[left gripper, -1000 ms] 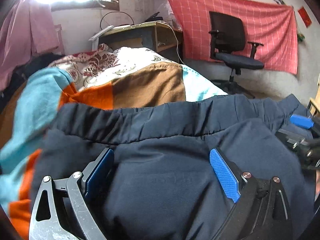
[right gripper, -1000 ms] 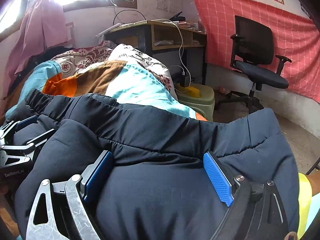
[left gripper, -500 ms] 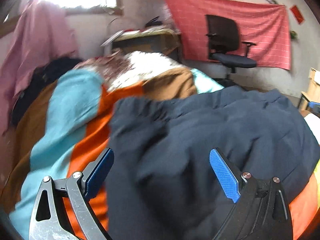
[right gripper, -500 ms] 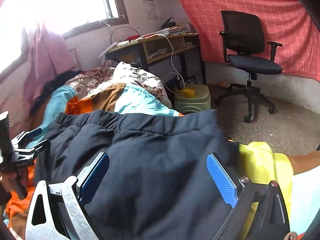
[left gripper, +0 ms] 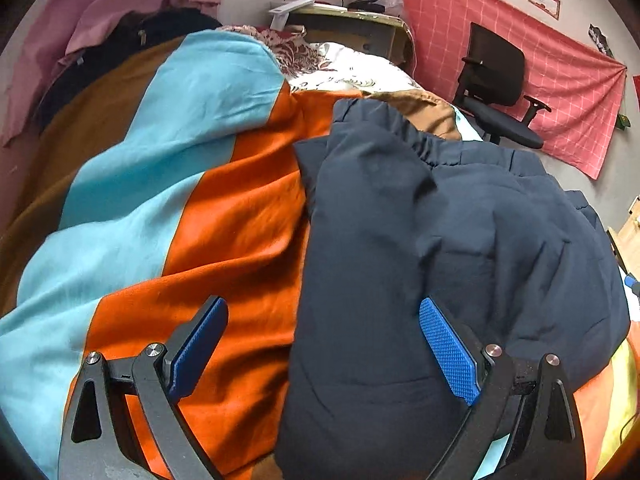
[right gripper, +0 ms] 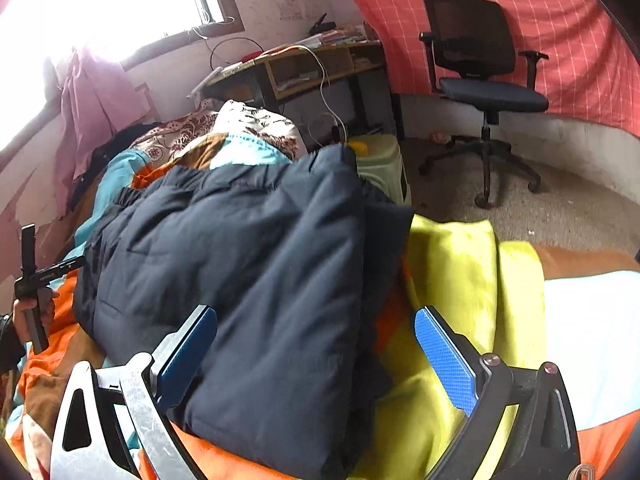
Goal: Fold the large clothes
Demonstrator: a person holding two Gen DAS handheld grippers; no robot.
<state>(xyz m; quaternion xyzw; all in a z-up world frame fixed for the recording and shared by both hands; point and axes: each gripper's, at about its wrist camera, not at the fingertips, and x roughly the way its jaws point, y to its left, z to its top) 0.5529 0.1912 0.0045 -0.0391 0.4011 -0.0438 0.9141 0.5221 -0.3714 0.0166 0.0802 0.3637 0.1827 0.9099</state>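
Observation:
A dark navy padded jacket lies folded in a thick bundle on the striped bedspread. It also shows in the right wrist view. My left gripper is open and empty, held over the jacket's left edge, with its left finger above the orange stripe. My right gripper is open and empty over the jacket's right edge, beside a yellow cloth. The left gripper and the hand that holds it show at the far left of the right wrist view.
A desk with cables stands past the head of the bed. A black office chair stands on the floor at the right before a red cloth on the wall. Pink clothes hang at the left wall. A green stool stands by the bed.
Both grippers have let go of the jacket and drawn back and apart. The jacket now lies folded on the bed, clear of the pads.

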